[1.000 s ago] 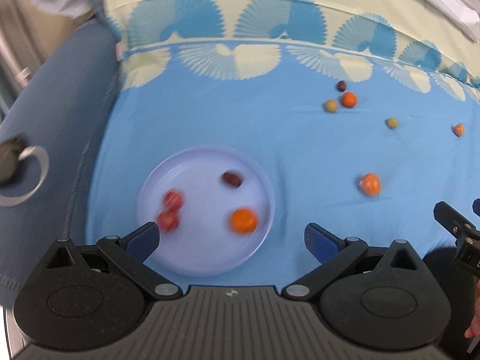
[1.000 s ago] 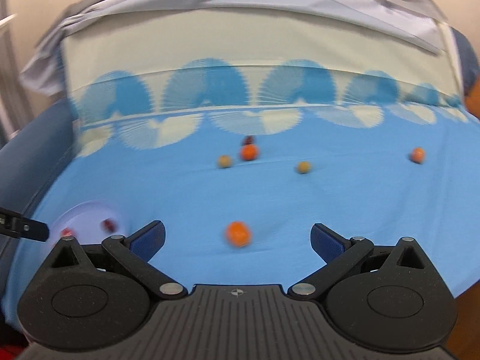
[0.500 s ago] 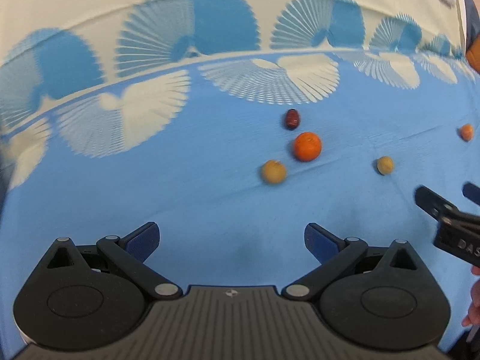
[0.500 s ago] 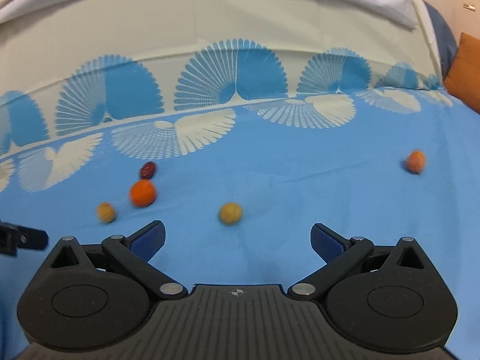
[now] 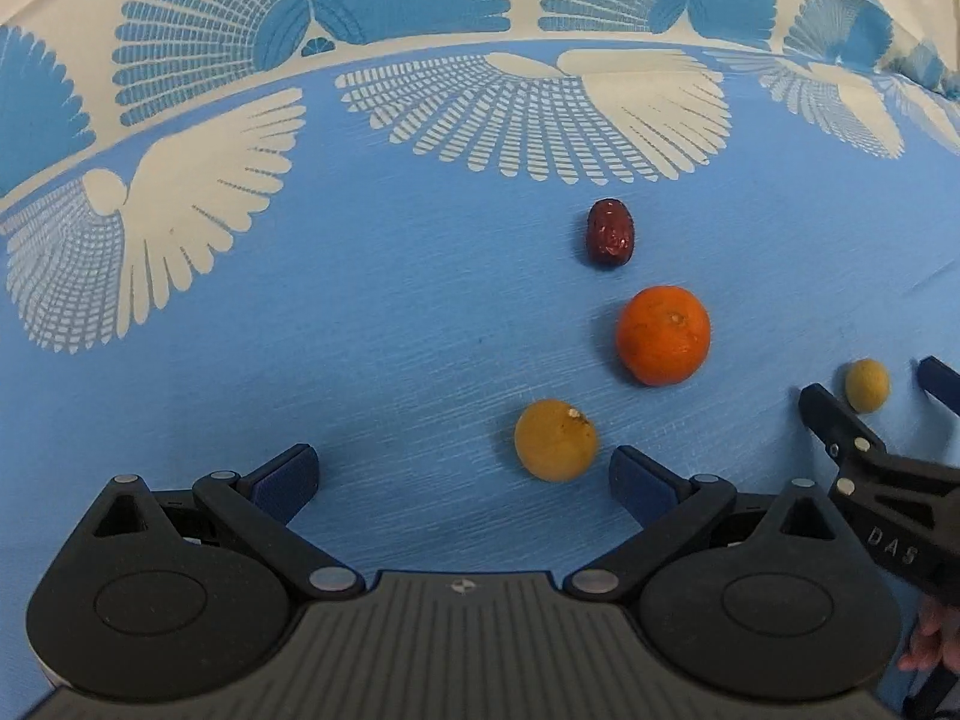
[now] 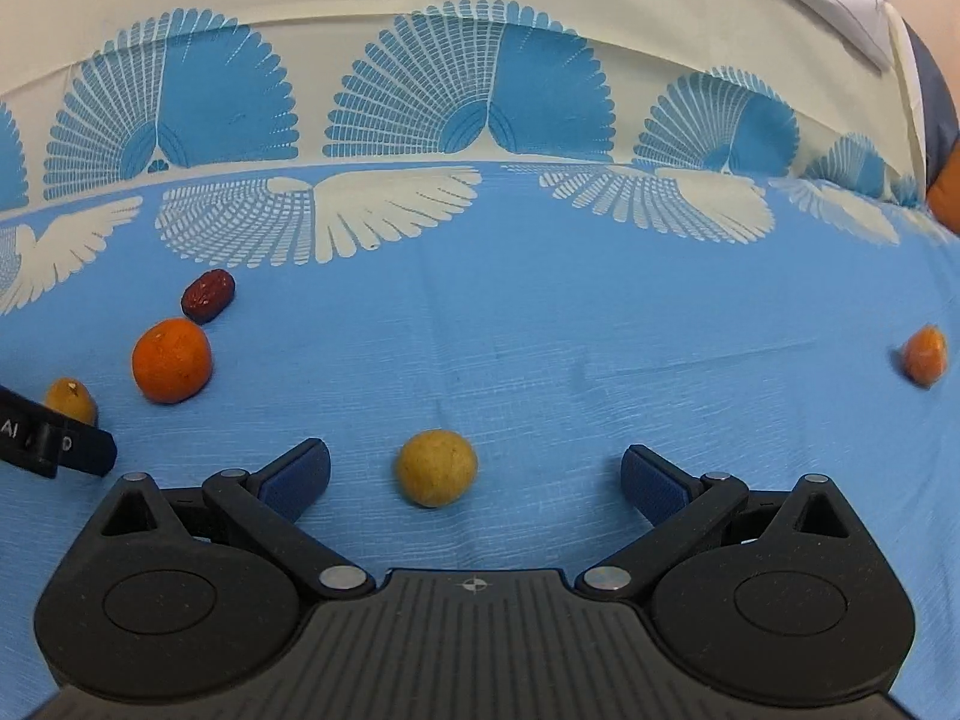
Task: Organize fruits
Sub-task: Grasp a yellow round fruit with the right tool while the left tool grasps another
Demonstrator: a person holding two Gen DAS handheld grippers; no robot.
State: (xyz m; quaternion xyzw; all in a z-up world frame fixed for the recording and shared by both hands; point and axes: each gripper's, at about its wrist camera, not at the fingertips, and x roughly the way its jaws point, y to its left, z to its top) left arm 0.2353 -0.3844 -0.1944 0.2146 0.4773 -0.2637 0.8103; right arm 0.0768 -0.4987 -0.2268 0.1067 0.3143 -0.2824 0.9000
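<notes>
Surface: blue cloth with white fan print.
Left tongs: spread wide, empty, round tan fruit near right finger.
Right tongs: wide open around another tan fruit, untouched.

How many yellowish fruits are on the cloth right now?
2. One lies just ahead of the left hand-held gripper, below the orange; the other lies between the right hand-held gripper's fingers. More may lie out of view.

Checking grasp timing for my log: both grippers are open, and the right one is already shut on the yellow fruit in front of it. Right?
Not quite. The right wrist view shows the right gripper open, its jaws wide apart either side of the yellow fruit, not touching it. The left gripper is open too.
</notes>
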